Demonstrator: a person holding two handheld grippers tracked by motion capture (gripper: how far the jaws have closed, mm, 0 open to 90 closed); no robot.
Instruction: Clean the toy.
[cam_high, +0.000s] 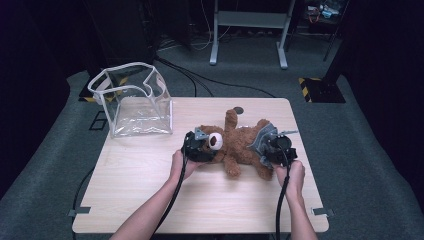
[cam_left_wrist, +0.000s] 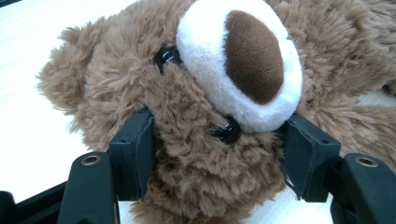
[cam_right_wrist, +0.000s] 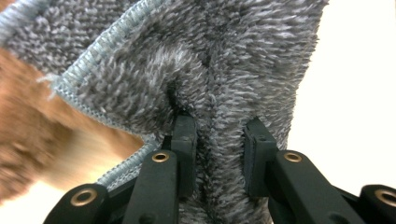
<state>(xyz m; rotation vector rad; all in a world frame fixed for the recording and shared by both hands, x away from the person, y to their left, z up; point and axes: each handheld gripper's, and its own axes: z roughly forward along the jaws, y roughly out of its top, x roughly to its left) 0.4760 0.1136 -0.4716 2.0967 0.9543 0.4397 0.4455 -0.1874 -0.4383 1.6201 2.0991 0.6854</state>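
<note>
A: Item one, bear?
B: Brown plush, on its back on the table, right of centre and nearer the far edge than the near one. Head towards the left edge, legs towards the right

A: Left gripper?
B: Clamped on the bear's head. In the left gripper view the pads press into the fur on either side of the face, just below the white muzzle

A: Right gripper?
B: Clenched on a fold of grey cloth with a stitched pale-blue hem, at the bear's leg end. Brown fur shows beside the cloth

A: Item two?
B: Clear bag, white trim, standing open at the far left corner, well apart from the bear
</note>
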